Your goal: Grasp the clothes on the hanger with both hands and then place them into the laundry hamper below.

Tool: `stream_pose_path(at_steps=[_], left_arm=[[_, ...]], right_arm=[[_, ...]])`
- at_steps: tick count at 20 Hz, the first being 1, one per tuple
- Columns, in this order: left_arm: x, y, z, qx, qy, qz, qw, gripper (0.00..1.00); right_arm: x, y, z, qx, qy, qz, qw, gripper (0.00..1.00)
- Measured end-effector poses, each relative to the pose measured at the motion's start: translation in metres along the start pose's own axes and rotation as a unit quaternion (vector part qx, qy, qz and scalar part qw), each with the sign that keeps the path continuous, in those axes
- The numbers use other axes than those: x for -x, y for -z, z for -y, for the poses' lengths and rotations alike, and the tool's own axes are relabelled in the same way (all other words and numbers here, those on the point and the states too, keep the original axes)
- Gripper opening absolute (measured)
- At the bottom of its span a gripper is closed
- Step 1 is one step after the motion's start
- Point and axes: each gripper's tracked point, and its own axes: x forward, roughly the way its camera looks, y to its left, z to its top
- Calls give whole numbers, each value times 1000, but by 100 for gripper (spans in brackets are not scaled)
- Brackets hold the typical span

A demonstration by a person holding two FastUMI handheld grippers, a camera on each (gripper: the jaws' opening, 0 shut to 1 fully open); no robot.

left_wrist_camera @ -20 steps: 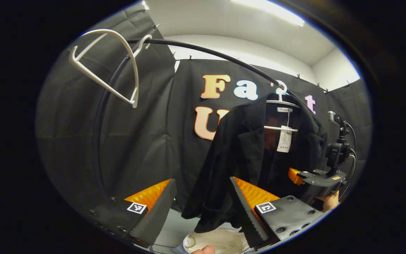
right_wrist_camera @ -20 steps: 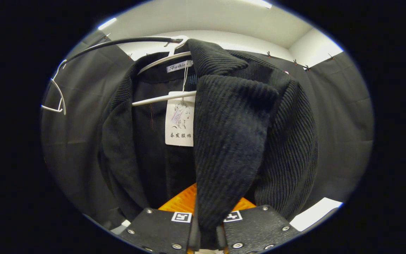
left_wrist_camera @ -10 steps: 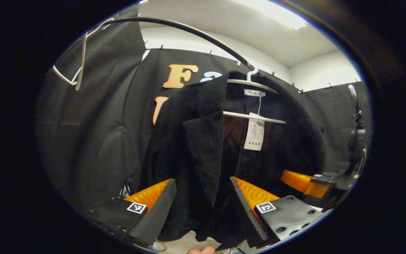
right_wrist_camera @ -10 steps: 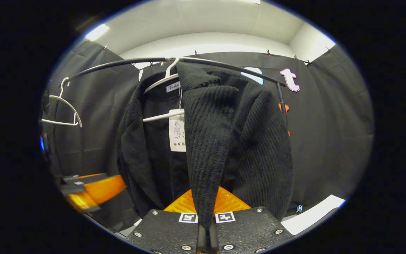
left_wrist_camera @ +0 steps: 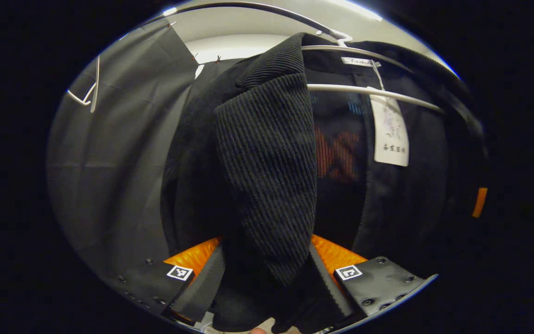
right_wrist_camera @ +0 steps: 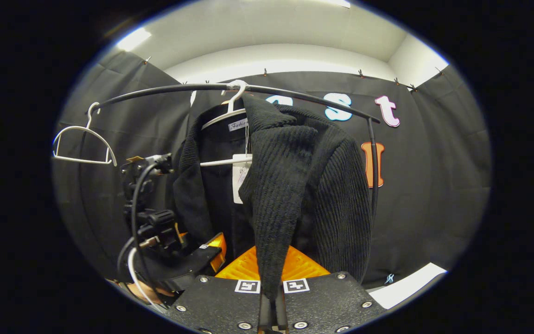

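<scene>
left gripper (left_wrist_camera: 262,283): jaws wide apart, jacket (left_wrist_camera: 267,176) lapel hanging between the fingers, neither finger seen pressing | right gripper (right_wrist_camera: 271,301): fingers closed tight on the other lapel's lower end | jacket: draped on white hanger (right_wrist_camera: 225,116), on black rail (right_wrist_camera: 165,90) | second hanger (right_wrist_camera: 81,146): bare, farther along rail

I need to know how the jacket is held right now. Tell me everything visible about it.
The black jacket looks like ribbed corduroy, with a paper tag inside. It hangs open on a white hanger hooked over the black rail. The right gripper is shut on one lapel; the other lapel lies between the left gripper's open fingers.
</scene>
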Motion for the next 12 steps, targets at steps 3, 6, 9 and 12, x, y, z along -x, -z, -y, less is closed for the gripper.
stream_pose_path(at_steps=[3, 6, 9, 12], left_arm=[[3, -6, -20, -8, -22, 9, 1000, 55], [12, -16, -33, -2, -15, 21, 1000, 26], [27, -29, -43, -11, -2, 31, 999, 17], [52, -39, -45, -8, 7, 28, 1000, 10]], right_arm=[[2, 0, 3, -2, 1, 1, 1000, 4], [1, 0, 7, -7, 7, 7, 1000, 4], [-1, -2, 9, 3, 15, 19, 1000, 3], [6, -8, 11, 8, 31, 34, 999, 0]])
